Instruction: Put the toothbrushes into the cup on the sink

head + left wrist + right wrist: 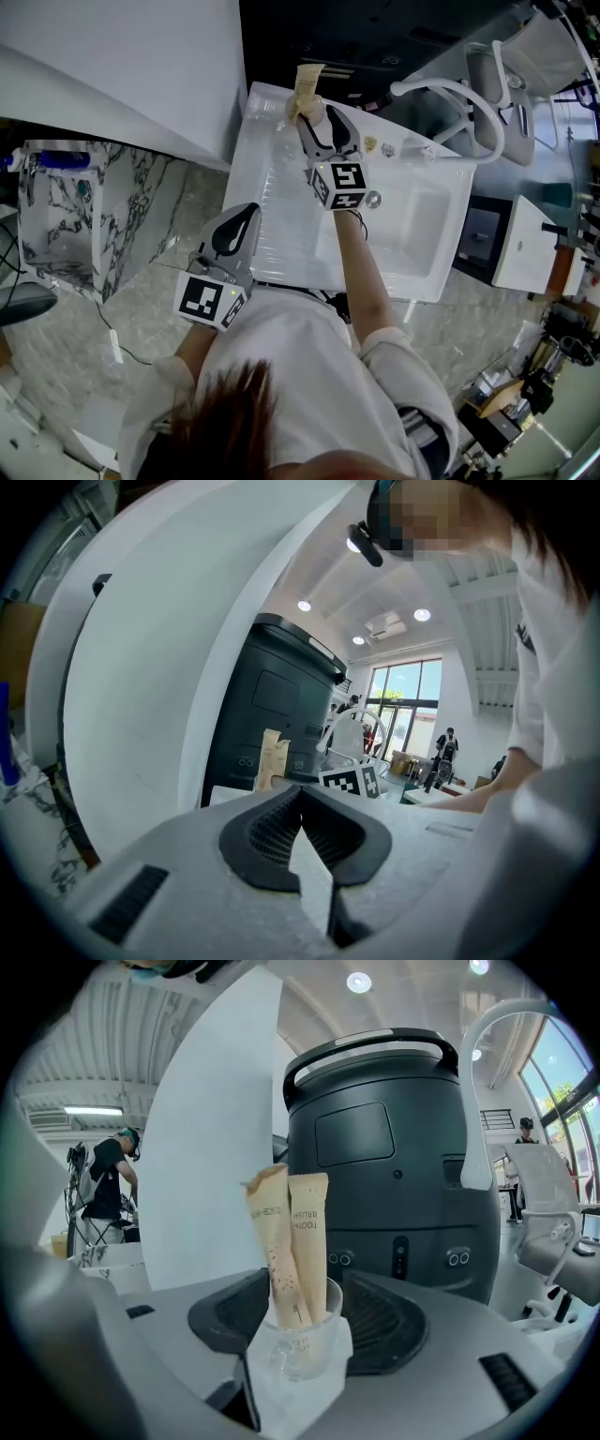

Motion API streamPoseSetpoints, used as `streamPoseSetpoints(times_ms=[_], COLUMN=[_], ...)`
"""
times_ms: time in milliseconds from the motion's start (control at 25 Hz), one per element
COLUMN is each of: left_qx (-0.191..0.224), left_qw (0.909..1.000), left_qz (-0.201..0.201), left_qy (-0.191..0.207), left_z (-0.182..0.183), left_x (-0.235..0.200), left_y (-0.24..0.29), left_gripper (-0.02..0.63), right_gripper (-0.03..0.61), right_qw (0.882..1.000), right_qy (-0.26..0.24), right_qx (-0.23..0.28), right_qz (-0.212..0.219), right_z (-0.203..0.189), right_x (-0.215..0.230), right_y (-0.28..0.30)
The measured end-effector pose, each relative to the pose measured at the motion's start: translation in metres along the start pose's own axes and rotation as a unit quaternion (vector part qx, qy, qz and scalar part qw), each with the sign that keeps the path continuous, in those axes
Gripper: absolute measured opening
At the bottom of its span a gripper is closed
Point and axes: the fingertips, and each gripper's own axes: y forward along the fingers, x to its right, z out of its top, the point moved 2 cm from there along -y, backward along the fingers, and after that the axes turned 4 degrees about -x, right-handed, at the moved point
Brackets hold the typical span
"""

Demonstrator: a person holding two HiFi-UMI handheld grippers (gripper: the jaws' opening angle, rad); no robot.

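A clear cup (302,1340) stands on the far corner of the white sink (412,234). Two paper-wrapped toothbrushes (292,1241) stand upright in it and show in the head view as a tan packet (307,82). My right gripper (305,1309) is open, with the cup between its spread jaws and the pads apart from the glass. In the head view it (321,117) reaches over the sink toward the cup. My left gripper (244,211) hangs at the sink's near left edge. Its jaws (300,794) are shut with nothing between them.
A curved white faucet (450,94) rises at the sink's far side, with a drain (373,199) in the basin. A large dark bin (394,1147) stands behind the cup. A marble-patterned cabinet (56,216) is at the left, and a white chair (497,84) at the far right.
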Motion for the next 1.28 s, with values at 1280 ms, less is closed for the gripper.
streamPoseSetpoints(times_ms=[1280], left_qx=[0.033], left_qw=[0.9991], left_qz=[-0.008], left_qy=[0.025], left_z=[0.006], left_x=[0.034], left_y=[-0.031], left_gripper=[0.015], right_gripper=[0.15], right_qw=[0.998], right_qy=[-0.013], right_qx=[0.054], right_qz=[-0.004], right_z=[0.05], right_x=[0.0], right_y=[-0.125])
